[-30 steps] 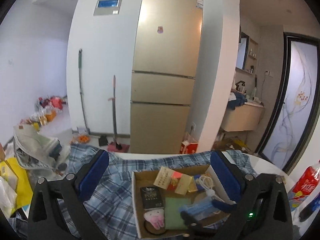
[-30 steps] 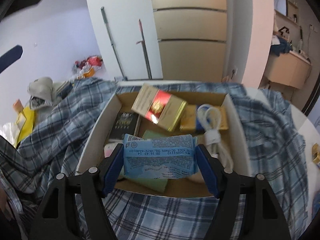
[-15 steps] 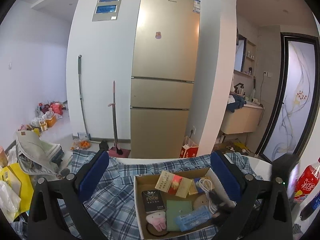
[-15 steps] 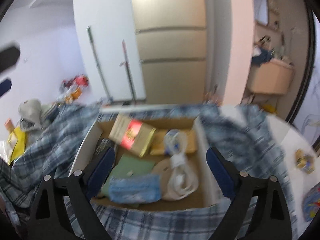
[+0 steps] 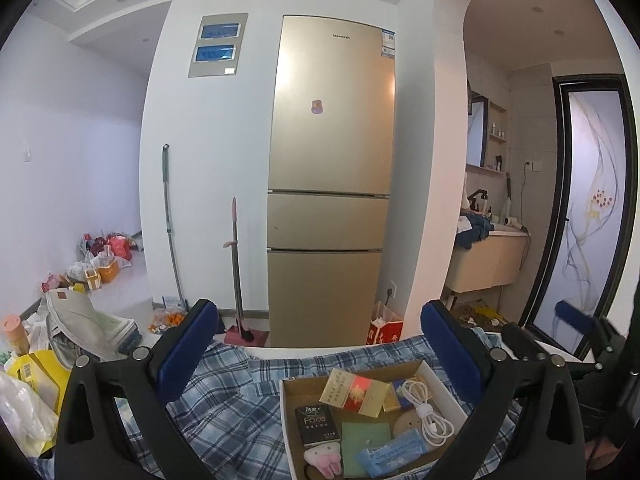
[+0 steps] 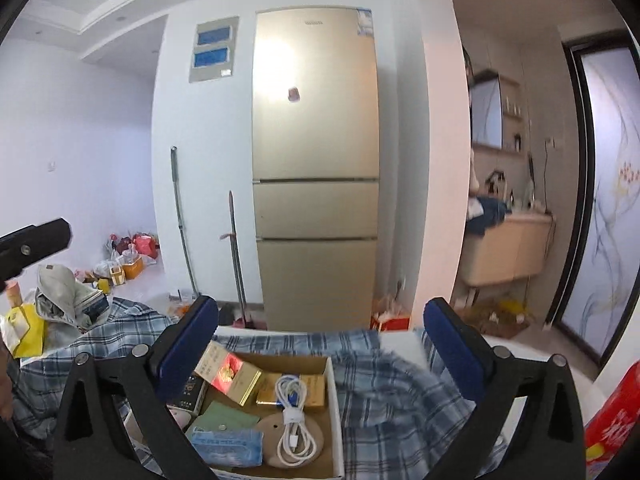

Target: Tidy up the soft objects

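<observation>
Tissues in a blue packet [image 6: 227, 445] are seen lying in the cardboard box [image 6: 335, 408], at its near edge beside a white cable [image 6: 294, 420]. Above the box, the right gripper [image 6: 320, 344] is opening with nothing between its jaws; the left gripper [image 5: 318, 350] is held apart, empty.

One cardboard box [image 6: 331, 392], one blue tissue pack [image 6: 226, 446], one white cable [image 6: 293, 420], two hand-held grippers.
</observation>
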The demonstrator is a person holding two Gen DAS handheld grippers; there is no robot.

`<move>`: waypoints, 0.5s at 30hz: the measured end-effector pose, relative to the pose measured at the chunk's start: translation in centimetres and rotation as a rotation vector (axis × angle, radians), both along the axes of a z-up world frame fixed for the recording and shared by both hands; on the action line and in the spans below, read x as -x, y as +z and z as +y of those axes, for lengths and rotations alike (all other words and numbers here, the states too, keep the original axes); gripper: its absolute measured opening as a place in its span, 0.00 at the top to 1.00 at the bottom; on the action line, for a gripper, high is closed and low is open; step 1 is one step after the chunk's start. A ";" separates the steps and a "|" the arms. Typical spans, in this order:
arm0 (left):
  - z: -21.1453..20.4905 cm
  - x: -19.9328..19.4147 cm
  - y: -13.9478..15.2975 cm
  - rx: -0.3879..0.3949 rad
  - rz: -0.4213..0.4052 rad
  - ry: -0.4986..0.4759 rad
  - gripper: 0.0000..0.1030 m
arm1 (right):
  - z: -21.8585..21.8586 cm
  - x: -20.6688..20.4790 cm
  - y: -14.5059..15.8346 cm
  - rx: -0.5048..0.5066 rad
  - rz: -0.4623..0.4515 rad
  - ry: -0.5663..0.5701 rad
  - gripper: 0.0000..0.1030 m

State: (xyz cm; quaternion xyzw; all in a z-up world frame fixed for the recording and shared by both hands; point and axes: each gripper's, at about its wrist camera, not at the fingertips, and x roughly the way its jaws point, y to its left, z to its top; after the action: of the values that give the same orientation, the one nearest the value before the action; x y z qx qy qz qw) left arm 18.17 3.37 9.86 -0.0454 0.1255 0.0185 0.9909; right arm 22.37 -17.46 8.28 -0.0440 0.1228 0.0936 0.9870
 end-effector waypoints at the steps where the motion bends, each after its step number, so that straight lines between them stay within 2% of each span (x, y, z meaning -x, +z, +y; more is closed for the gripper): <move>1: 0.0 0.1 0.1 0.004 -0.001 -0.008 0.00 | 0.1 0.2 0.3 0.007 -0.013 -0.006 0.00; 8: -0.7 1.7 1.2 0.014 0.000 -0.045 0.00 | -0.7 2.4 3.1 -0.036 -0.073 -0.015 0.00; 15: -1.9 7.6 2.2 -0.017 -0.059 -0.049 0.00 | -1.5 6.9 5.1 -0.031 -0.143 -0.026 0.00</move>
State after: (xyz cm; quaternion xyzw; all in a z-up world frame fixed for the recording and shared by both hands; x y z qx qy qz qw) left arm 10.60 1.47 12.02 -0.0345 0.0971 -0.0062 0.9947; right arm 15.44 -18.92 13.34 -0.0336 0.0512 0.0794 0.9950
